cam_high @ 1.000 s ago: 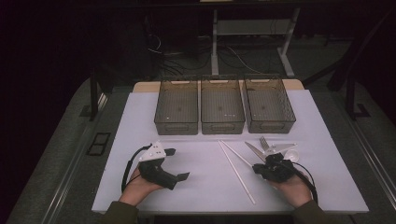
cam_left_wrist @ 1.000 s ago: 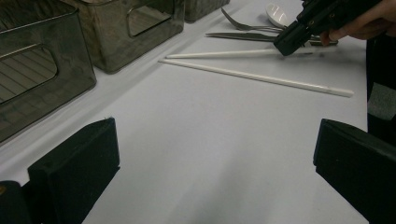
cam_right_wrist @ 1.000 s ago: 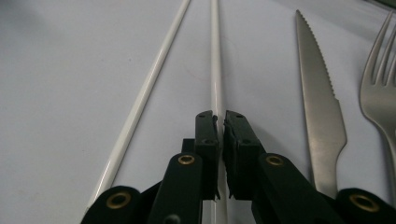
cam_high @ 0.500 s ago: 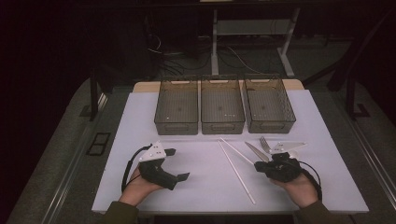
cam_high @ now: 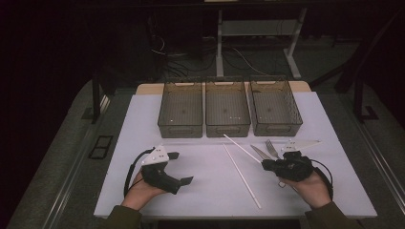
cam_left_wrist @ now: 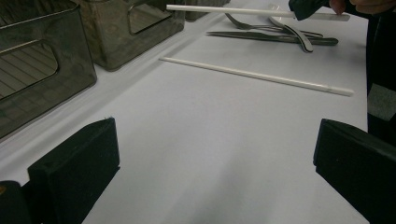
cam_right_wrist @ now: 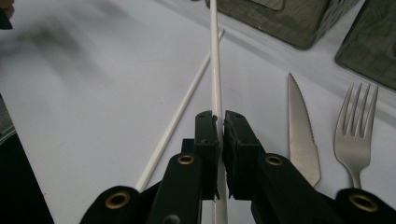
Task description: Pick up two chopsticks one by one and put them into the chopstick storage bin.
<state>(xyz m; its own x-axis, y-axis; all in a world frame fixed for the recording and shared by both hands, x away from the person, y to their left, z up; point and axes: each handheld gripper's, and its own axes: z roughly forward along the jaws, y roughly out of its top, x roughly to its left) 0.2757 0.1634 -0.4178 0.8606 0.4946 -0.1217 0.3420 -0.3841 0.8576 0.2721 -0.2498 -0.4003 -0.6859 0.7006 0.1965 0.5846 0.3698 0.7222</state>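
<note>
Right gripper view: right gripper (cam_right_wrist: 218,122) clenched on a white chopstick (cam_right_wrist: 215,70), far end cut off at the top edge, near end hidden under the jaws. Beside it on the white table (cam_right_wrist: 93,84): second chopstick (cam_right_wrist: 180,114), knife (cam_right_wrist: 301,135), fork (cam_right_wrist: 356,135), handles hidden behind the gripper. High view: left gripper (cam_high: 180,168) released, holding nothing, resting well apart from three dim mesh bins (cam_high: 228,109).

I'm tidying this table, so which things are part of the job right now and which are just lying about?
In hand:
right gripper, shut on one white chopstick
three mesh bins

Lying about:
second chopstick
knife
fork
left gripper, open
</note>
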